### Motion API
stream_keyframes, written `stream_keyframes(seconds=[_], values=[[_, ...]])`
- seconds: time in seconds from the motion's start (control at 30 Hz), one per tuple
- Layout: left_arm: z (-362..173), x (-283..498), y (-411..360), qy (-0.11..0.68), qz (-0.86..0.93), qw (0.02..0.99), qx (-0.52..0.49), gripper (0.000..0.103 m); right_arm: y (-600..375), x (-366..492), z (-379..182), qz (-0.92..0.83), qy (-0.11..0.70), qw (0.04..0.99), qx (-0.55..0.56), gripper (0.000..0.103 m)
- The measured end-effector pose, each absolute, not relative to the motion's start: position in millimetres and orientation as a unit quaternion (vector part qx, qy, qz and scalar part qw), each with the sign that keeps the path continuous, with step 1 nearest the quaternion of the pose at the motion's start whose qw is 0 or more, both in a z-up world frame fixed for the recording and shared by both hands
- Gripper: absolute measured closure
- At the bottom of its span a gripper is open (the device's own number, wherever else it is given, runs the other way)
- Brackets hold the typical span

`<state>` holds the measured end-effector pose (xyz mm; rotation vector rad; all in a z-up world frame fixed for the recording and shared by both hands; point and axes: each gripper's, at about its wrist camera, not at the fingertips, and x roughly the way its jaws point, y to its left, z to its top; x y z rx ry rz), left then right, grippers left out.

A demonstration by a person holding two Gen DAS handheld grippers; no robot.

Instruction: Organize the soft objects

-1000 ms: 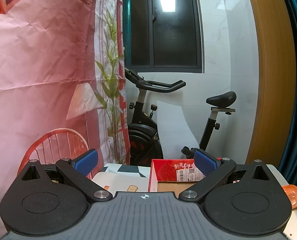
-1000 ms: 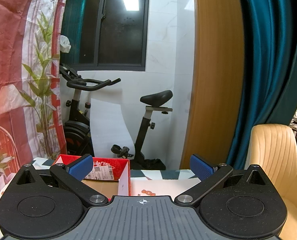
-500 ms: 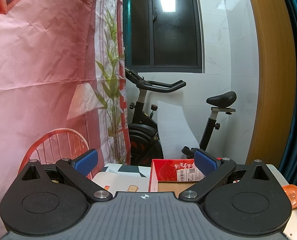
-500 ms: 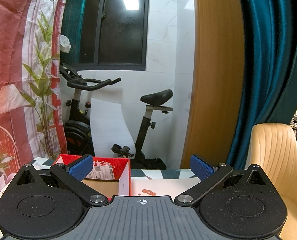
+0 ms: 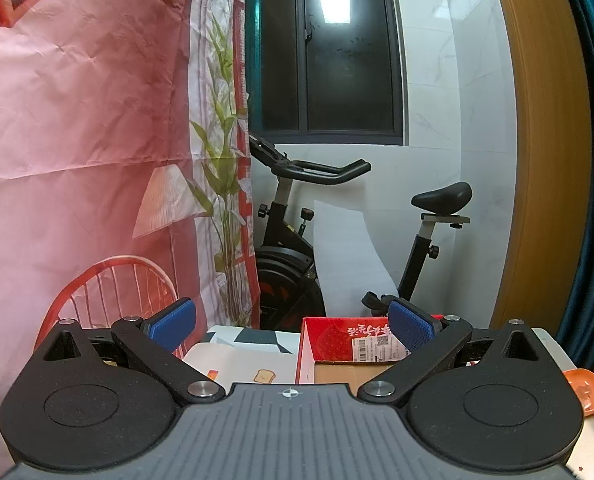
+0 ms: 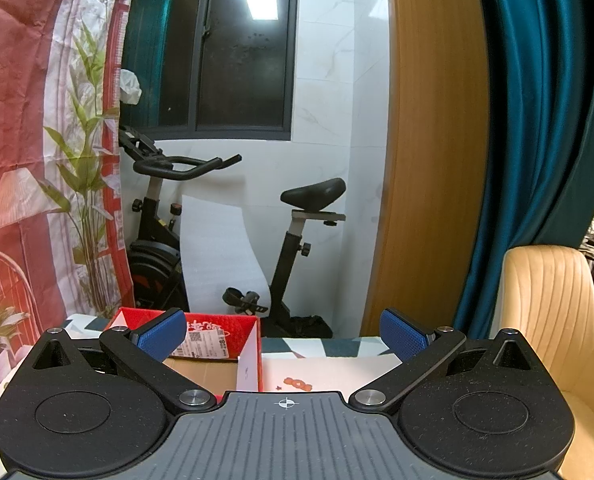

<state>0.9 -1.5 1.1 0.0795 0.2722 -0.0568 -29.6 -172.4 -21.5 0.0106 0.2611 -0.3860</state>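
A red cardboard box with an open top and a brown inside stands on the patterned table; it also shows in the right wrist view. My left gripper is open and empty, held above the table's near side, with the box behind its right finger. My right gripper is open and empty, with the box behind its left finger. No soft objects are in view.
An orange dish lies at the table's right edge. An exercise bike stands behind the table. A pink printed backdrop hangs at left. A beige chair and teal curtain are at right.
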Motion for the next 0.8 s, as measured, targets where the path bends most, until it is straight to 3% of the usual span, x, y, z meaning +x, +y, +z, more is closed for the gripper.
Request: stream_keyframes(seconds=[0.8], values=[[0.7, 0.7, -2.6, 0.135, -0.029, 0.990, 0.039, 0.000, -171.3, -30.0, -24.0, -0.189, 0.130, 0.973, 0.006, 0.000]])
